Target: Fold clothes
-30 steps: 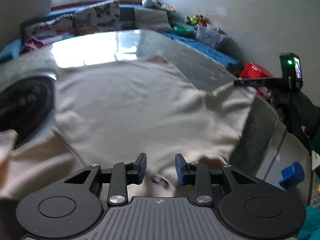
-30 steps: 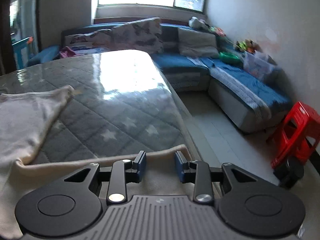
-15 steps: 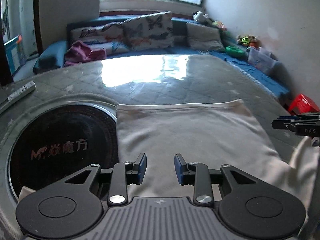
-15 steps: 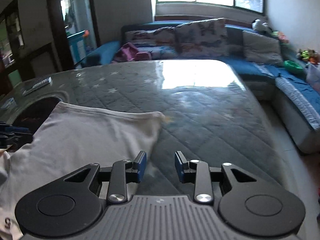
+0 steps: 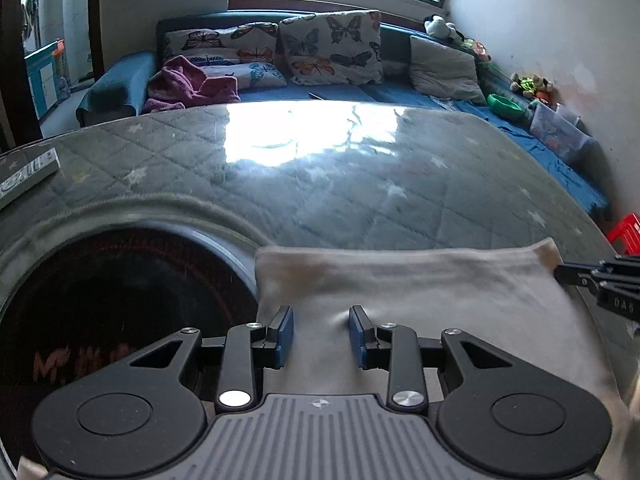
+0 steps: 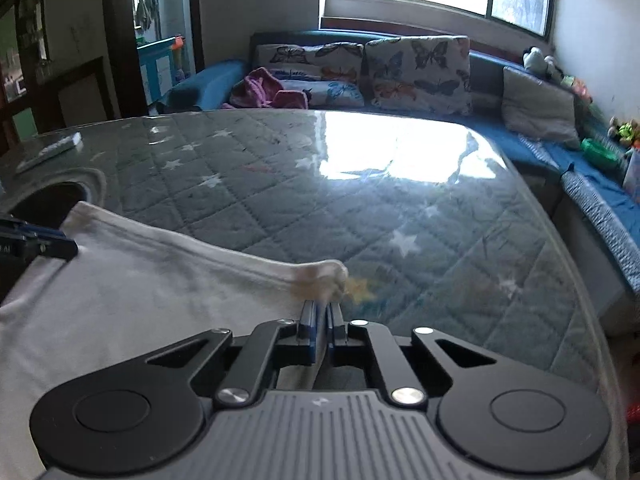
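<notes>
Quilted bench [image 5: 360, 200] is carrying the shirt [image 5: 420, 300]; my right fingers [image 6: 322, 332] are pinching its far corner taut, left fingers [image 5: 320, 338] spread, poised for folding.

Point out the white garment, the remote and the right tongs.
white garment [image 5: 440, 300], left wrist view, flat middle.
remote [image 5: 28, 176], left wrist view, upper face.
right tongs [image 6: 321, 314], right wrist view, between the fingertips.

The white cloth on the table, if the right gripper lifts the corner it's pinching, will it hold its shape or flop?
Probably flop: the white cloth lies limp, and its corner bunches where the right gripper pinches it. It looks thin, so likely light. On the glossy table it may slide and drag rather than stay put, so the open left gripper may need to pin it.
</notes>
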The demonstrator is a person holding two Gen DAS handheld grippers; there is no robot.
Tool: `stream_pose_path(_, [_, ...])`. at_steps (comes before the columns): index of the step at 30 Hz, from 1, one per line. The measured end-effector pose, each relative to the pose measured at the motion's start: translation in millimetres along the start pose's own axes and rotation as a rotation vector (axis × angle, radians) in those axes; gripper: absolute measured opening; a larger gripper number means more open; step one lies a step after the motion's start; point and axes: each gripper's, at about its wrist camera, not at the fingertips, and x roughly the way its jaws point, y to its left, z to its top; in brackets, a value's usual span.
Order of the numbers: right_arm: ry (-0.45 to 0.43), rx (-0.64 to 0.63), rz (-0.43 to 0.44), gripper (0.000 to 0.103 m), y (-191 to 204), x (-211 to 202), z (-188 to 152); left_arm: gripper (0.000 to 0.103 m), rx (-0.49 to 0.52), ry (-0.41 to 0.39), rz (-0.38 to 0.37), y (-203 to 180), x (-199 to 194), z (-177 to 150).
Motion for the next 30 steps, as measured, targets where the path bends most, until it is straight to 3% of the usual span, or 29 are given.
stream_pose_path(5, [-0.008,-0.048,-0.032,0.005,2.8,6.9,10.9,0.034,-0.030,-0.015,0.015,2.7,6.5,10.0])
stream_pose_path(9, [-0.018,-0.080,0.033,0.009,10.9,-14.8,10.3,0.034,0.028,-0.038,-0.025,-4.2,-19.0,-3.3])
stream_pose_path(14, [-0.016,-0.196,0.151,0.010,45.9,-57.8,-14.2,0.034,0.091,-0.053,-0.098,-21.0,-63.5,-42.1])
stream_pose_path(20, [0.023,-0.322,0.286,0.022,92.3,-104.6,-62.4,0.035,0.156,-0.045,-0.190,-39.5,-113.3,-102.1])
stream_pose_path(23, [0.035,-0.358,0.337,0.023,108.7,-121.3,-85.1,0.035,0.196,-0.048,-0.186,-48.2,-131.0,-127.2])
stream_pose_path(26, [0.028,-0.380,0.362,0.031,119.7,-134.7,-102.0,0.039,0.174,-0.042,-0.187,-46.4,-141.0,-143.6])
stream_pose_path(30, [-0.009,-0.436,0.329,0.032,126.4,-144.5,-114.5,0.041,0.123,-0.068,-0.125,-30.4,-150.0,-149.3])
